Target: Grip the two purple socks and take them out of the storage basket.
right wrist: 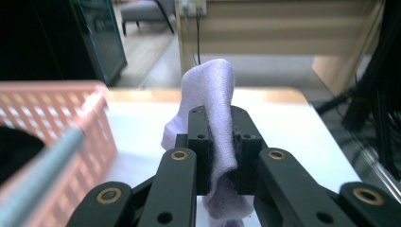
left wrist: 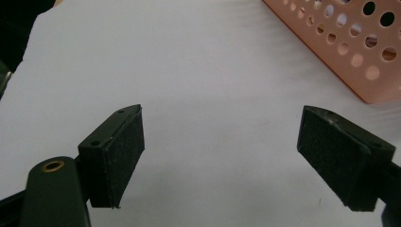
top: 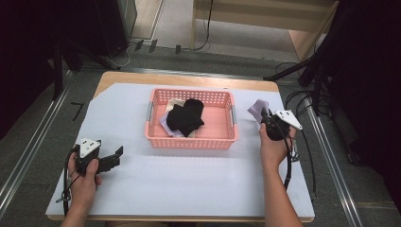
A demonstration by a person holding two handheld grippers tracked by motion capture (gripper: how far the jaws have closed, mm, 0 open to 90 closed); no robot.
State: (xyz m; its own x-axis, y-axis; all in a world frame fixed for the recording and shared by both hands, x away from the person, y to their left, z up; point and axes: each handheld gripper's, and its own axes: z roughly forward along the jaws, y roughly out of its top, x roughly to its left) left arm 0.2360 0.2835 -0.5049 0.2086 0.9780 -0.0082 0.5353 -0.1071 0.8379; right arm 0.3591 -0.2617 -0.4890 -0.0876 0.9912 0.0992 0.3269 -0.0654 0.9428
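A pink basket (top: pixel 190 140) stands mid-table on the white sheet, holding a black cloth (top: pixel 185 117) over pale cloths. To its right my right gripper (top: pixel 264 119) is shut on a lavender cloth (top: pixel 257 109), which stands up from between the jaws and hangs below them in the right gripper view, lavender cloth (right wrist: pixel 211 94), right gripper (right wrist: pixel 220 142). The basket's wall (right wrist: pixel 56 156) lies to the left there. My left gripper (top: pixel 117 158) rests near the table's front left, open, with bare sheet between its pads (left wrist: pixel 118 156). The basket corner (left wrist: pixel 359 56) is at the upper right there.
The white sheet (top: pixel 189 184) covers most of the wooden table. Cables (top: pixel 293 156) trail from the right gripper over the table's right edge. Beyond the far edge are dark stands, floor cables and a wooden bench.
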